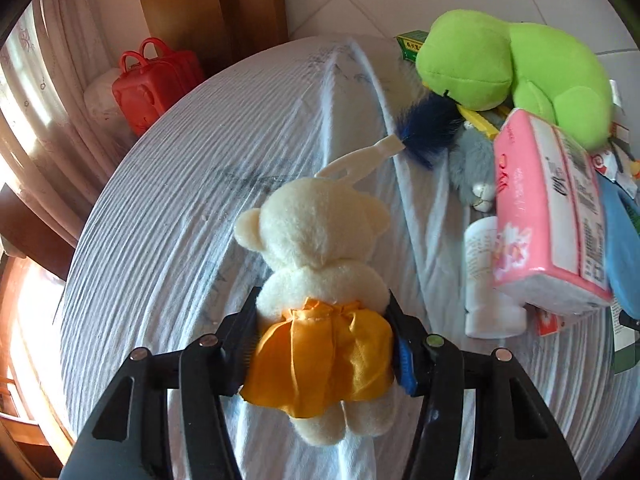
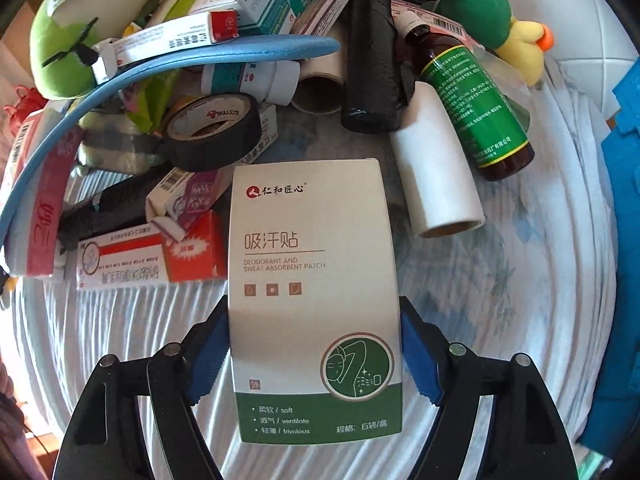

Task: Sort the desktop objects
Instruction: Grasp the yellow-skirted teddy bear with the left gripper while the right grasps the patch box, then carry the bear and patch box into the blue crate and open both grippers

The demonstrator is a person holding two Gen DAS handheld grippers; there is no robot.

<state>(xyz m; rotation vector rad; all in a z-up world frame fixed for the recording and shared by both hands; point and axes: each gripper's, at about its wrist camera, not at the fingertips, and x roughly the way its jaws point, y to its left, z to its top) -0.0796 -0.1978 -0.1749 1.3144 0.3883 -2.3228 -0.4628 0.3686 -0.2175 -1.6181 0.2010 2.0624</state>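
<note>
On a counter covered with a white crinkled cloth [image 1: 168, 208], two things are taken up at once, and each grip carries its own risk. The cream plush bear in an orange satin skirt [image 1: 320, 280] is caught low, at the waist, between the pads of the left hand-held gripper [image 1: 324, 340]; since the stuffing gives and the skirt cloth is slippery, the toy could be judged likely to sag or slide out if it is lifted quickly, and its head lies just beside the white handle of a blue feather duster [image 1: 404, 136], which could be dragged along. The white and green cardboard box of sweat-absorbent patches [image 2: 312, 300] is clamped across its width near its lower end by the right hand-held gripper [image 2: 314, 344], so most of the box juts forward past the pads; a swing could let it pivot, or knock the black roll of tape [image 2: 212, 132] and the white paper-wrapped roll [image 2: 436, 184] lying near its far end (the pile behind is loosely stacked). Both pairs of jaws stand partly apart, closed down only as far as the held things allow: the left pressed into the bear's body, the right flat against the box's sides. Both things are seen just over the cloth; whether they are touching it cannot be told.
</note>
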